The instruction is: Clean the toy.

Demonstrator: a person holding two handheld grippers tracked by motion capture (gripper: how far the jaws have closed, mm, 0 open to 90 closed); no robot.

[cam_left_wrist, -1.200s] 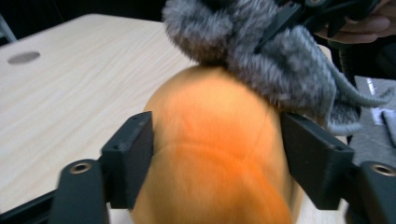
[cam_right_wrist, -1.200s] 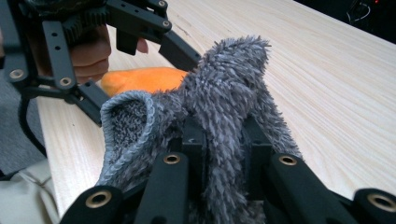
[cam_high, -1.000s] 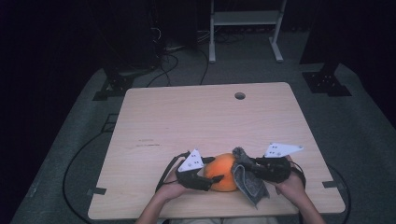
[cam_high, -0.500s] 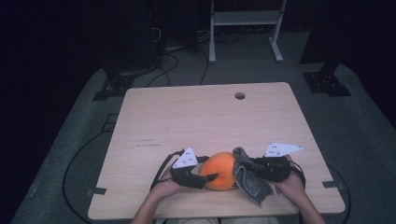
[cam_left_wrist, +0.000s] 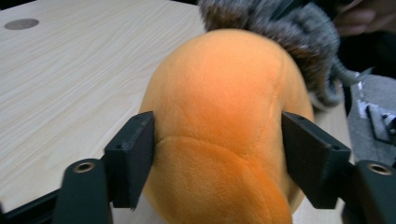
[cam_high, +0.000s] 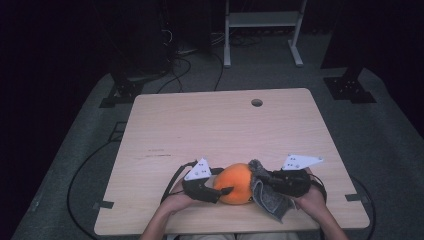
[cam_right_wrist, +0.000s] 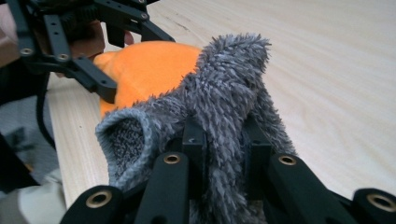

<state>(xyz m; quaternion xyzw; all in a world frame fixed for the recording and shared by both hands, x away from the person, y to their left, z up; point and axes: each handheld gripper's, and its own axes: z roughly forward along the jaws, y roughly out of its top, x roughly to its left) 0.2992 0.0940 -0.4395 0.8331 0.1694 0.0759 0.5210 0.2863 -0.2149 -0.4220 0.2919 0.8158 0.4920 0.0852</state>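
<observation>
An orange plush ball (cam_high: 239,182) rests near the table's front edge. My left gripper (cam_high: 225,186) reaches it from the left. In the left gripper view its two black pads (cam_left_wrist: 135,154) touch both sides of the ball (cam_left_wrist: 219,107); the jaws have just been opening a little with the plush still between them. My right gripper (cam_high: 267,181) comes in from the right, shut on a grey fuzzy cloth (cam_high: 267,200). The cloth (cam_right_wrist: 224,93) is pinched between its jaws (cam_right_wrist: 224,144) and drapes against the ball (cam_right_wrist: 144,65).
The light wooden table (cam_high: 215,130) has a round cable hole (cam_high: 256,102) at the back. Both hands sit close to the front edge. Cables (cam_high: 85,170) lie on the grey floor at the left, and a white rack (cam_high: 260,30) stands behind the table.
My left gripper has edged slightly to the left beside the ball. The right gripper and the grey cloth have kept still.
</observation>
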